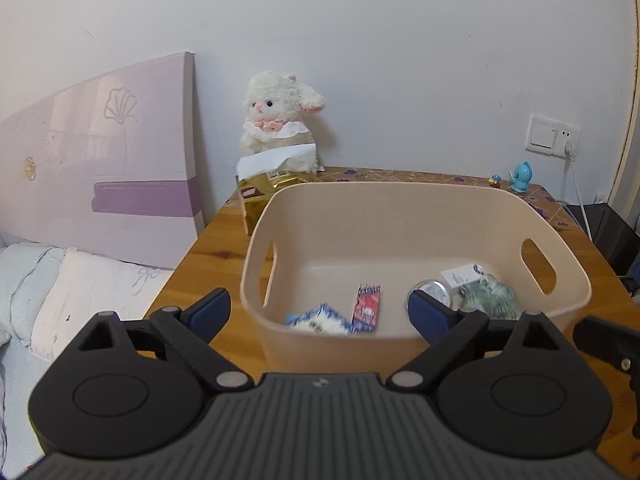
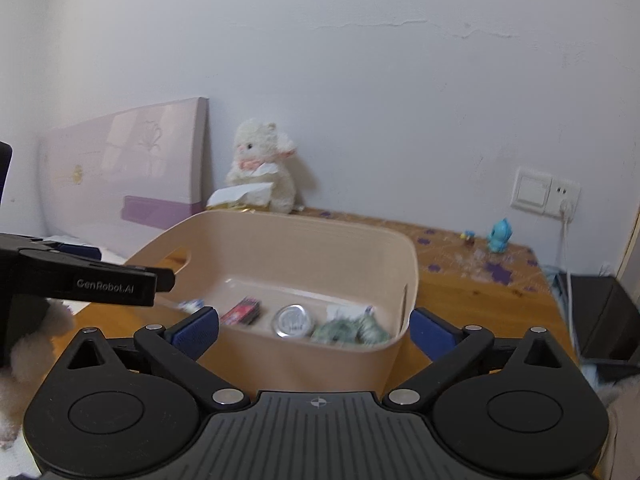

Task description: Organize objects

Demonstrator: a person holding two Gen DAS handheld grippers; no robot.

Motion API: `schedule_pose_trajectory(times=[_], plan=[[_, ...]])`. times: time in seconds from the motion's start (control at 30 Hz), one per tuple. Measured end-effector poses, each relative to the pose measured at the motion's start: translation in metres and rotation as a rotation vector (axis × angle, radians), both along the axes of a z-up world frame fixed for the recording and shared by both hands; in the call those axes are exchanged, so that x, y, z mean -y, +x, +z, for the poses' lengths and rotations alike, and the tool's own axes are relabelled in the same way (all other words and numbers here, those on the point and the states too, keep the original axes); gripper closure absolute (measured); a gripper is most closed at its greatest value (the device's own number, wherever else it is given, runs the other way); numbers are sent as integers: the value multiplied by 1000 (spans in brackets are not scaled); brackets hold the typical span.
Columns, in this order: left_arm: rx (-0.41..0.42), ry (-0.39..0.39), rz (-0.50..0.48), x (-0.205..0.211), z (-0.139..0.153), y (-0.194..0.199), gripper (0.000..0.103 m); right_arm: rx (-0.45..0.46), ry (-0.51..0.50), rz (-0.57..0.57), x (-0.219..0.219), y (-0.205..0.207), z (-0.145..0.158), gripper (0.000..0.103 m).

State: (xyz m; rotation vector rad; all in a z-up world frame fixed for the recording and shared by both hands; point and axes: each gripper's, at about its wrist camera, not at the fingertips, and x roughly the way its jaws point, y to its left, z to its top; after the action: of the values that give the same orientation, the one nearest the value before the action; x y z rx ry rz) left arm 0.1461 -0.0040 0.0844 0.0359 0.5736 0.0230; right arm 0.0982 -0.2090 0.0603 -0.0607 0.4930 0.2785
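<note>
Tongs, two pairs, both spread wide with nothing between the blue pads. Left gripper (image 1: pixel 320 312) hovers over the near wall of a beige plastic bin (image 1: pixel 400 208); its left pad sits outside the bin's left wall, its right pad over the bin's interior. Right gripper (image 2: pixel 314 326) hovers at the bin's (image 2: pixel 304 236) near right corner, its right pad outside the right wall. The left gripper's black body also enters the right wrist view from the left.

Bin contents, along the near side, left to right: blue-and-white patterned packet (image 1: pixel 320 318); red-and-blue sachet (image 1: pixel 367 307); round silver tin (image 1: pixel 434 290); small white box (image 1: pixel 464 274), lying behind the tin; green crinkled wrapped item (image 1: pixel 494 298), at the right end.

Bin stands on a wooden table (image 1: pixel 216 256). Far left of the bin: gold foil bag (image 1: pixel 256 196), touching the bin's far left corner; white plush lamb (image 1: pixel 280 120) behind it against the wall. Far right on the table: small blue figurine (image 1: pixel 521 178). Wall switch and socket (image 1: pixel 552 138) above, with a plug and white cord. Left of the table: lilac headboard (image 1: pixel 100 152) and bedding.
</note>
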Motion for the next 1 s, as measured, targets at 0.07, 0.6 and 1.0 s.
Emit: schedule_pose_trajectory(times=[0.07,0.6,1.0], plan=[[7,14,3,-1,0,-13,7,-10,2,3,1,-10,-3,0],[-14,25,-31,0,-13,-92,3,-87,1,4,10,-69,-21,0],[-32,36,-60,5,-33,-121,3,-131,-7,14,10,-88,-36,0]])
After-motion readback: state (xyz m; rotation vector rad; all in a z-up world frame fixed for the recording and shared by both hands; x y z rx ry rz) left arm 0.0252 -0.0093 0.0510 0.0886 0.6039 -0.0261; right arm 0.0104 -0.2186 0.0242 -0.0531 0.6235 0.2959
